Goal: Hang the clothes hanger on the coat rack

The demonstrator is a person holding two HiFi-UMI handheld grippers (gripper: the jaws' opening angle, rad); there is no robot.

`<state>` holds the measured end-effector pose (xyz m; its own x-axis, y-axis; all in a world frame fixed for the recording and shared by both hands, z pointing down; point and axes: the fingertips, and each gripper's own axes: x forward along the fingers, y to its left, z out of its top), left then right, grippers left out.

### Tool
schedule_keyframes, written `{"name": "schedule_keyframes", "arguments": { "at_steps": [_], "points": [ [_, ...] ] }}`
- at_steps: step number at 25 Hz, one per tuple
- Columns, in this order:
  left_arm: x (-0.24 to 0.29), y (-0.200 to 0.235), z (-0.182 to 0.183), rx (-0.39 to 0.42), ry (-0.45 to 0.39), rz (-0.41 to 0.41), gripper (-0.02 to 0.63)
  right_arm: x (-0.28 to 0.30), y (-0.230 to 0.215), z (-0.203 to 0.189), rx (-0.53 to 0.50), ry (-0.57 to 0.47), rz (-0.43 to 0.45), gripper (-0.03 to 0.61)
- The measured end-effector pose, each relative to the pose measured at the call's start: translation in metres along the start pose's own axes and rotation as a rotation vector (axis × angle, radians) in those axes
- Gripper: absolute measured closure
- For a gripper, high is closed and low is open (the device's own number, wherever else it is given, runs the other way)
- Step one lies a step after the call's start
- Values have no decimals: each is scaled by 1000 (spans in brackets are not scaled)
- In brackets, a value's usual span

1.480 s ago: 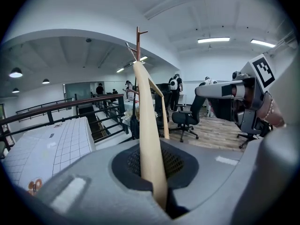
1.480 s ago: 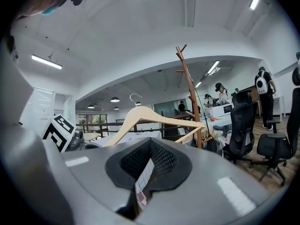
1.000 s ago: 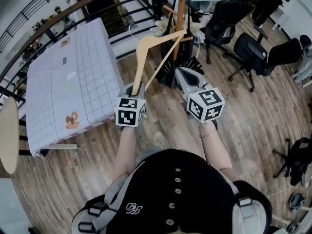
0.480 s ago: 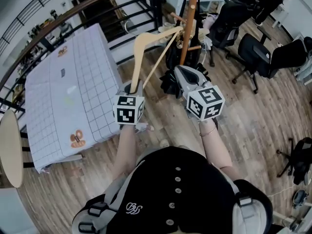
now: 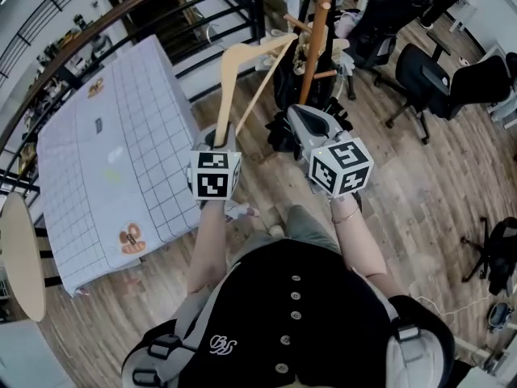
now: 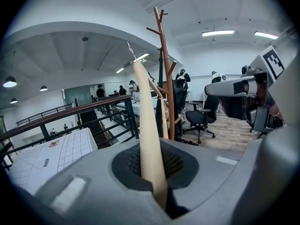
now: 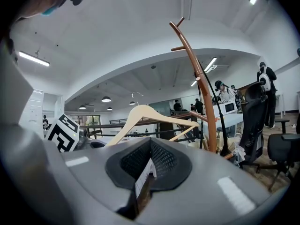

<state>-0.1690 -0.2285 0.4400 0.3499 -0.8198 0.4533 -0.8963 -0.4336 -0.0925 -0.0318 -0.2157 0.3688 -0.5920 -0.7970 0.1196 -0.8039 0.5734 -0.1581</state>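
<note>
A pale wooden clothes hanger (image 5: 233,65) stands up from my left gripper (image 5: 221,141), which is shut on the end of one of its arms. Its metal hook (image 5: 212,32) points toward the railing. In the left gripper view the hanger's arm (image 6: 147,125) rises out of the closed jaws. The brown wooden coat rack (image 5: 317,39) stands just beyond, and the hanger's far arm reaches near its pegs. My right gripper (image 5: 297,121) hovers to the right of the hanger, jaws together and holding nothing. The right gripper view shows the hanger (image 7: 140,114) left of the rack (image 7: 199,83).
A table under a white grid cloth (image 5: 121,144) stands at the left, with a dark railing (image 5: 153,10) behind it. Black bags (image 5: 283,132) lie at the rack's foot. Office chairs (image 5: 428,87) stand at the right, and a round tabletop (image 5: 20,249) shows at the far left.
Both grippers and the hanger have moved closer to the coat rack. The left gripper has kept its hold and the hanger's far arm now lies nearer the pegs.
</note>
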Motion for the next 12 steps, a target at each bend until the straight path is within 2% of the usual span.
{"name": "schedule_keyframes", "arguments": {
  "at_steps": [6, 12],
  "points": [
    [18, 8, 1, 0, 28, 27, 607, 21, -22, 9, 1, -8, 14, 578],
    [49, 23, 10, 12, 45, 68, 607, 52, -37, 14, -21, 22, 71, 578]
  ]
}}
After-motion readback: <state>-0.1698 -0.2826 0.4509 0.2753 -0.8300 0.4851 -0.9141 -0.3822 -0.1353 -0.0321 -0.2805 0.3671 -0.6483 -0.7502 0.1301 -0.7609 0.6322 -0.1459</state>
